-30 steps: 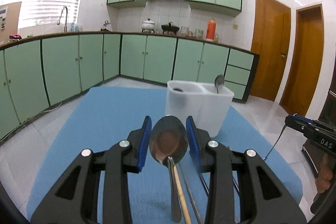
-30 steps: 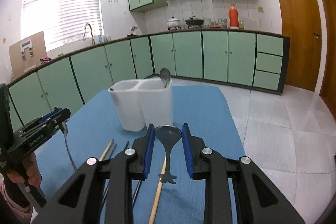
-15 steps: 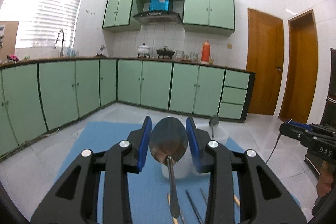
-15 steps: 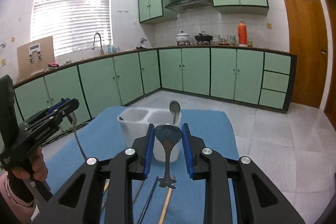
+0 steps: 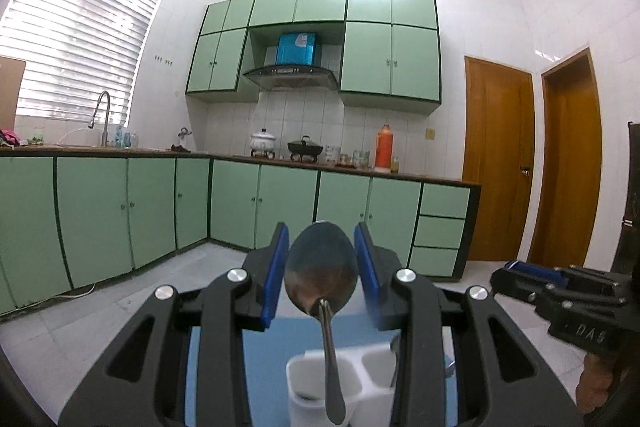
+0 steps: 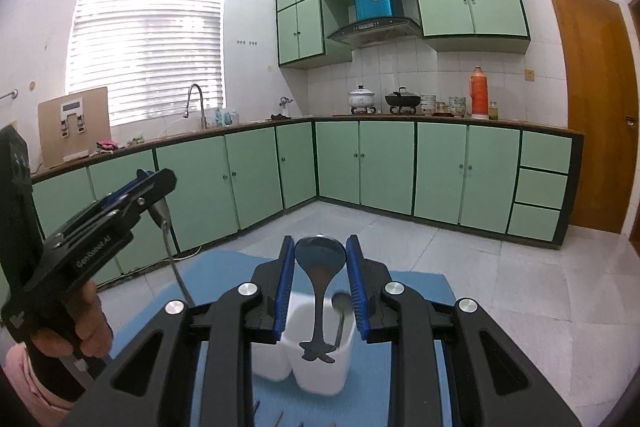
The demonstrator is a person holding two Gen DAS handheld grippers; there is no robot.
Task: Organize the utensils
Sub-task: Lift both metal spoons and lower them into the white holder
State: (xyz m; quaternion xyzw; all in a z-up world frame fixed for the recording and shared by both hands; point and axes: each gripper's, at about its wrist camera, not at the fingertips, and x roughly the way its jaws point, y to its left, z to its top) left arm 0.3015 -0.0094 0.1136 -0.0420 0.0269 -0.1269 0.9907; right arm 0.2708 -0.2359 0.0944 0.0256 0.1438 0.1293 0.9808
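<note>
My left gripper (image 5: pixel 322 241) is shut on the bowl of a large steel spoon (image 5: pixel 321 269), whose handle hangs down in front of the white two-compartment holder (image 5: pixel 372 375) below. My right gripper (image 6: pixel 320 245) is shut on a small spoon (image 6: pixel 320 259). Its handle, with a shaped end, hangs over the holder (image 6: pixel 320 379). Another spoon (image 6: pixel 340 303) stands in the holder's right compartment. In the right wrist view the left gripper (image 6: pixel 154 183) shows at the left, raised, with its spoon's handle slanting down. In the left wrist view the right gripper (image 5: pixel 516 273) shows at the right edge.
The holder stands on a blue mat (image 6: pixel 224 275) over the table. Dark stick tips (image 6: pixel 280 421) peek in at the bottom edge of the right wrist view. A person's hand (image 6: pixel 80 323) grips the left tool. Green kitchen cabinets (image 5: pixel 280 203) and tiled floor lie beyond.
Both grippers have risen with their spoons still held. The holder has sunk low in both views, and the chopsticks on the mat have dropped almost out of sight.
</note>
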